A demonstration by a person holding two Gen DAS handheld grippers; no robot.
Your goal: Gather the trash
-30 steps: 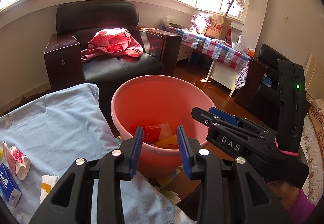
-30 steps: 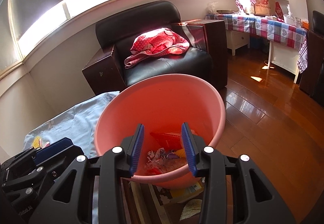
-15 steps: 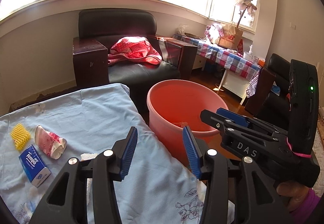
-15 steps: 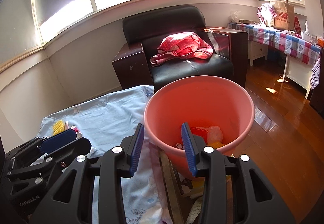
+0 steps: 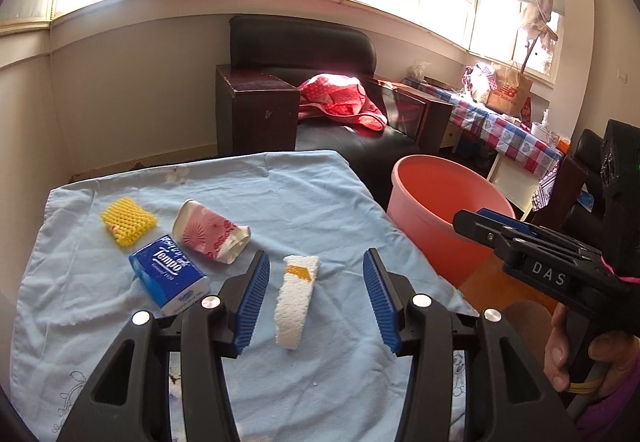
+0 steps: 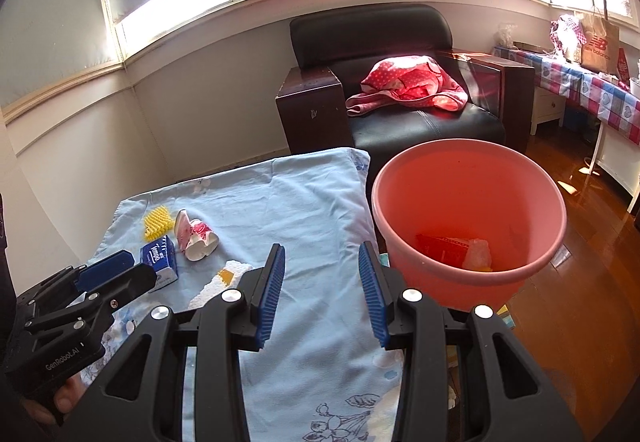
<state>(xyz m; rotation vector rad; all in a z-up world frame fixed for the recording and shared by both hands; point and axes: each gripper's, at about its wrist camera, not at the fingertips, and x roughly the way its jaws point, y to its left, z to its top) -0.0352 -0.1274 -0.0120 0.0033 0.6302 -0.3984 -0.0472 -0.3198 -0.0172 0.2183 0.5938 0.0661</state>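
Note:
On the light blue cloth lie a yellow foam net, a crushed paper cup, a blue Tempo tissue pack and a white paper strip with an orange patch. My left gripper hangs open above the strip, which shows between its jaws untouched. The right gripper is open and empty over the cloth's right part, beside the pink bucket. A red packet and other scraps lie in the bucket. The right wrist view also shows the cup and the pack.
The bucket stands on the wooden floor just right of the cloth's edge. Behind are a black armchair with a red spotted cloth and a table with a checked cover. A hand holds the right gripper.
Both views have swung left, from over the bucket to over the blue cloth and its trash. The left jaws have widened. The right jaws kept the same gap.

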